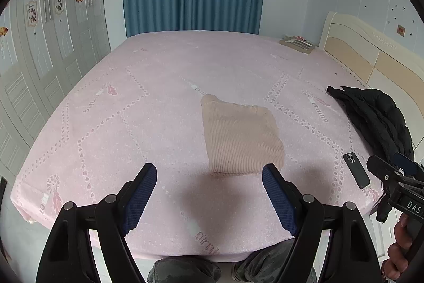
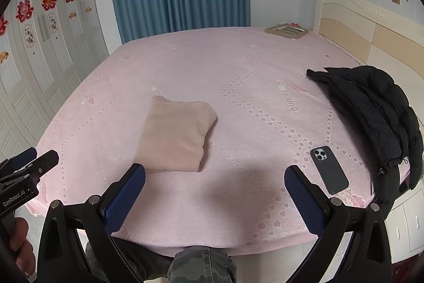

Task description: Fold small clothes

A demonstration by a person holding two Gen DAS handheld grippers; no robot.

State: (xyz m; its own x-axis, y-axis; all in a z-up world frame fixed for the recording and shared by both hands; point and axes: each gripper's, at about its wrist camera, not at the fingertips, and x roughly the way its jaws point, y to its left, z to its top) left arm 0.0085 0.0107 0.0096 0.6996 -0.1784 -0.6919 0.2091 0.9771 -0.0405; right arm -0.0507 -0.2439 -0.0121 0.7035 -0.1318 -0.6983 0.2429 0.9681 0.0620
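A beige ribbed knit garment (image 1: 239,138) lies folded into a compact rectangle on the pink bed (image 1: 132,123); it also shows in the right wrist view (image 2: 176,135). My left gripper (image 1: 209,171) is open and empty, held above the bed's near edge just in front of the garment. My right gripper (image 2: 214,174) is open and empty, to the right of the garment's near edge. Each gripper shows at the edge of the other's view: the right gripper (image 1: 392,177) and the left gripper (image 2: 29,163).
A dark phone (image 2: 328,169) lies face down on the bed at the right. A black puffer jacket (image 2: 376,108) is heaped by the cream headboard (image 2: 371,28). A flat box (image 2: 287,31) sits at the far corner. White wardrobe doors (image 2: 39,57) stand left, blue curtains behind.
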